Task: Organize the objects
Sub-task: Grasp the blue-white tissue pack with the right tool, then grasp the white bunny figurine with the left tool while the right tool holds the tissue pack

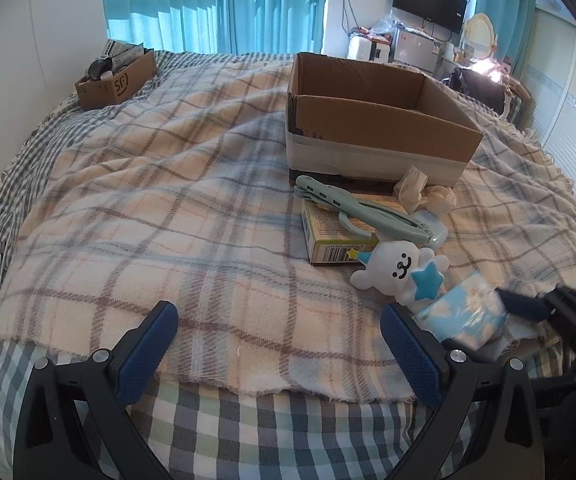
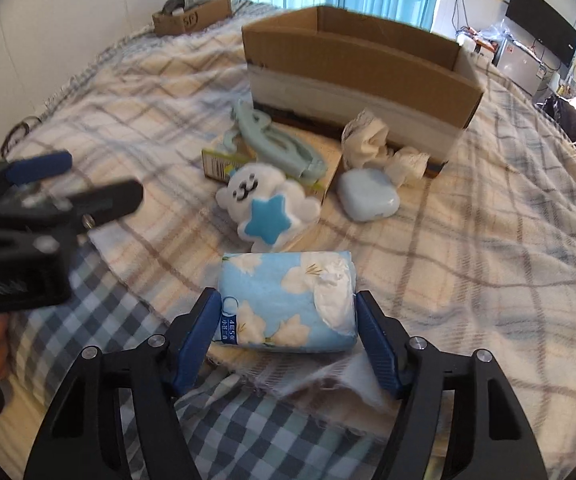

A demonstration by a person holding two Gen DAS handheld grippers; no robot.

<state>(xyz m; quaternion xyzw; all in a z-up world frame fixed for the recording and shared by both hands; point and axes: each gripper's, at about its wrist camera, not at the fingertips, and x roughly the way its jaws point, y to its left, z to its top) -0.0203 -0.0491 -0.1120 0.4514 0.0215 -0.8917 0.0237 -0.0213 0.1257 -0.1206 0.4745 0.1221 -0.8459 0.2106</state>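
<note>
Bracketing the tissue pack (image 2: 288,300) at six o'clock, the right gripper (image 2: 288,334) looks closed on it; next, carry it into the cardboard box (image 2: 351,60) at twelve. The left gripper (image 1: 280,344) is spread, empty.

We see a bed (image 1: 128,208) filling most of the frame, spread with a pale plaid blanket (image 1: 216,280) over a blue-green checked sheet (image 1: 248,432) at the bottom. Teal curtains (image 1: 208,4) glow with daylight across the top. A white wall (image 1: 36,32) stands at upper left. At upper right a dark monitor (image 1: 429,0) hangs above a cluttered desk (image 1: 411,48), with an oval mirror (image 1: 479,32) beside it.
</note>
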